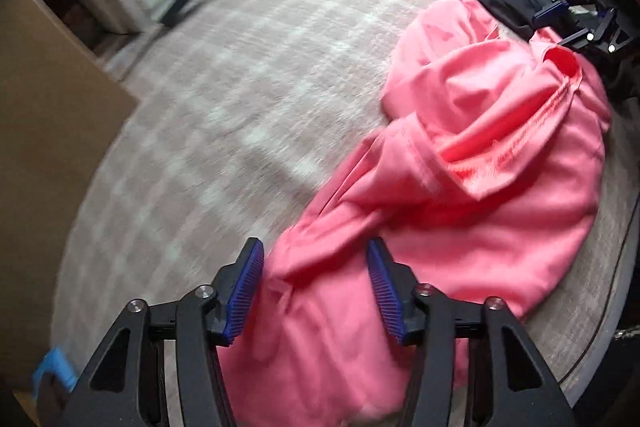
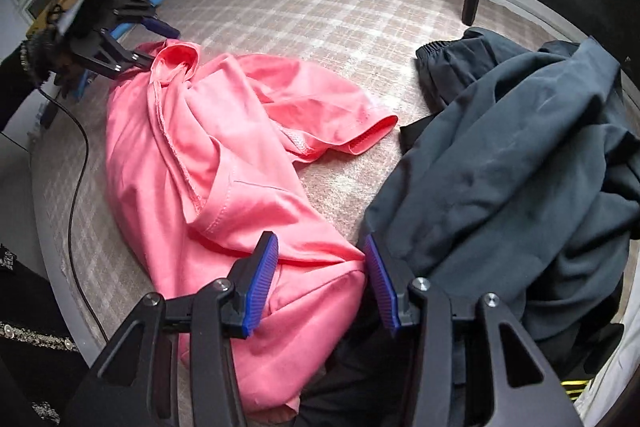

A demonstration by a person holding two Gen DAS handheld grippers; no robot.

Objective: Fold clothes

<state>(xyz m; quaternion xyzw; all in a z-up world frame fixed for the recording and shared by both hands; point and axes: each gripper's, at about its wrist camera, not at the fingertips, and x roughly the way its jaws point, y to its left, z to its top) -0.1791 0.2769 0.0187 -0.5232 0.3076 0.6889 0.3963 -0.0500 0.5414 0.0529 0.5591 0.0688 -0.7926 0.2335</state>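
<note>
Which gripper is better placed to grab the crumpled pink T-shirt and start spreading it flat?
Probably the left gripper: its open jaws already straddle a bunched fold of the crumpled pink T-shirt. The right gripper, also open, sits at the shirt's edge beside the dark grey garment pile.

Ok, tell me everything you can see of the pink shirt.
The pink shirt is a coral-pink, soft knit-looking T-shirt lying crumpled and unfolded on the pale checked rug. One short sleeve with a stitched hem sticks out toward the dark grey garments beside it; its lower edge appears to meet them. Seams and folds run across the body. The left gripper and the right gripper are open over opposite ends; neither grips it.
</note>
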